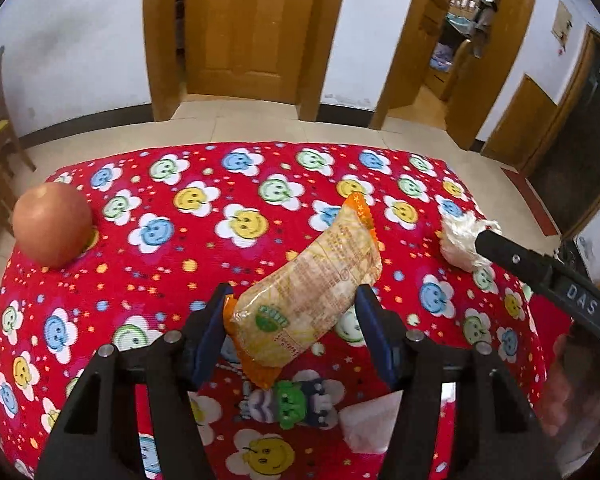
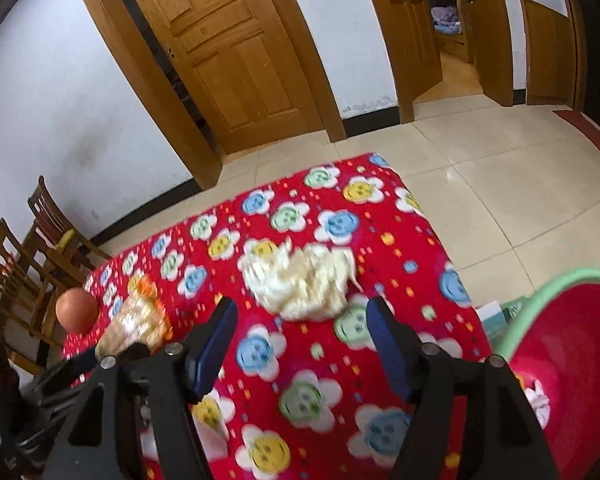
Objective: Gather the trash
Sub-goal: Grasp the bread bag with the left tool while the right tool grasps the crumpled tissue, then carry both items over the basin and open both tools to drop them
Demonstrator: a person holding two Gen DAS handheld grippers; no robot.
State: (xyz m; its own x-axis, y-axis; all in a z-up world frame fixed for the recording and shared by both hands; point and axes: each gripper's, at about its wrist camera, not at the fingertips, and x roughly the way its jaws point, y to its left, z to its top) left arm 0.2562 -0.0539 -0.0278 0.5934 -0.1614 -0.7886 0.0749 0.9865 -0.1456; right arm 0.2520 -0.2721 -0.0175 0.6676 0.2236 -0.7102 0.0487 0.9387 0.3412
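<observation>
My left gripper [image 1: 290,312] is shut on an orange-and-clear snack wrapper [image 1: 312,288] and holds it above the red smiley-flower tablecloth [image 1: 172,264]. The wrapper also shows at the left of the right wrist view [image 2: 138,320]. A crumpled white tissue wad [image 2: 300,284] lies on the cloth near the table's right edge, just ahead of my right gripper [image 2: 302,316], which is open and empty. In the left wrist view the right gripper's finger [image 1: 512,256] reaches the wad [image 1: 460,240]. A red bin with a green rim [image 2: 560,320] stands to the right of the table.
An apple [image 1: 52,224] sits at the table's left edge. A flat white paper [image 1: 368,424] lies on the cloth under my left gripper. Wooden chairs [image 2: 24,264] stand at the left. Wooden doors [image 1: 244,28] and tiled floor [image 2: 500,168] lie beyond the table.
</observation>
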